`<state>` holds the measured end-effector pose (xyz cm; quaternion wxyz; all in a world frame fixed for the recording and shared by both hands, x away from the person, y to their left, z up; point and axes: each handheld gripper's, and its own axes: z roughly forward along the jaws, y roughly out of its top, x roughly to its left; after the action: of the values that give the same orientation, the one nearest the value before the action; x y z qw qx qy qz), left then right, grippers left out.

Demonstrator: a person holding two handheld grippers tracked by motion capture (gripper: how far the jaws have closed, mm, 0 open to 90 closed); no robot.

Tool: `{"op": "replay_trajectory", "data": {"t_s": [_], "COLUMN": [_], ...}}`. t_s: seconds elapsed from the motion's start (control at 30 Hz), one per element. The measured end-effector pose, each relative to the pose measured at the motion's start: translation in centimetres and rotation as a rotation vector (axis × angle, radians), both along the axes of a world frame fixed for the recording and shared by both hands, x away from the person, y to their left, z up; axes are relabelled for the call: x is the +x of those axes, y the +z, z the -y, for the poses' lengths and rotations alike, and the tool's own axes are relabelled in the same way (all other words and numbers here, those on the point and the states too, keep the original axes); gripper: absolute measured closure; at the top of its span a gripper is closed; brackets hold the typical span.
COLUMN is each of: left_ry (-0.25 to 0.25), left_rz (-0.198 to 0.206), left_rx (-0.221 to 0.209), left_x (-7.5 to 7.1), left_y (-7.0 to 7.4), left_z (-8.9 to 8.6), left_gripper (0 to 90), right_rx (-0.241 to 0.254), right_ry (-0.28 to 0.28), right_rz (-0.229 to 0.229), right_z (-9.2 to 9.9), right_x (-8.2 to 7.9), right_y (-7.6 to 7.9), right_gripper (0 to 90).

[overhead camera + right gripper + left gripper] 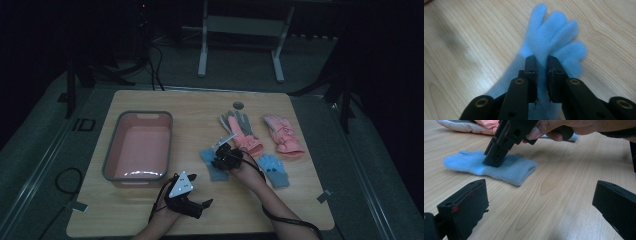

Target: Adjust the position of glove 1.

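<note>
The right gripper (218, 156) presses down on a light-blue knit glove (549, 45) lying flat on the wooden table (200, 105), toward its near edge right of centre; its jaws are drawn nearly together, pinching a ridge of the glove's palm. The left gripper (199, 197) sits by the near edge, jaws spread wide and holding nothing; a pink tub (111, 150) stands toward the left edge.

High view looking down from afar, both tool views close, low, sharing blue glove (499, 167).
</note>
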<state>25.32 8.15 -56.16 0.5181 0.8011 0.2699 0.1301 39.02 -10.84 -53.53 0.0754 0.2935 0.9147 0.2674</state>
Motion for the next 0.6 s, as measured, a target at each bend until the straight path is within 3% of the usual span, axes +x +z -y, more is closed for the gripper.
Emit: {"op": "replay_trajectory", "data": {"t_s": [0.13,0.27,0.43,0.6], "left_ry": [-0.002,0.001,0.002,0.000], "left_rz": [0.004,0.002,0.003,0.000], "left_rx": [-0.001,-0.001,0.003,0.008], "left_x": [-0.1,0.0,0.0,0.0], "left_y": [0.0,0.0,0.0,0.0], "left_z": [0.0,0.0,0.1,0.1], "left_gripper": [0.4,0.4,0.4,0.4], "right_rx": [0.020,0.055,0.084,0.097], "right_ry": [-0.021,-0.021,-0.056,-0.094], "right_rz": [-0.017,-0.010,-0.007,-0.007], "right_z": [0.2,1.1,2.9,4.9], "right_x": [-0.2,-1.2,-2.6,-4.2], "right_y": [0.7,2.7,4.7,5.6], "right_gripper": [82.9,82.6,82.6,81.9]}}
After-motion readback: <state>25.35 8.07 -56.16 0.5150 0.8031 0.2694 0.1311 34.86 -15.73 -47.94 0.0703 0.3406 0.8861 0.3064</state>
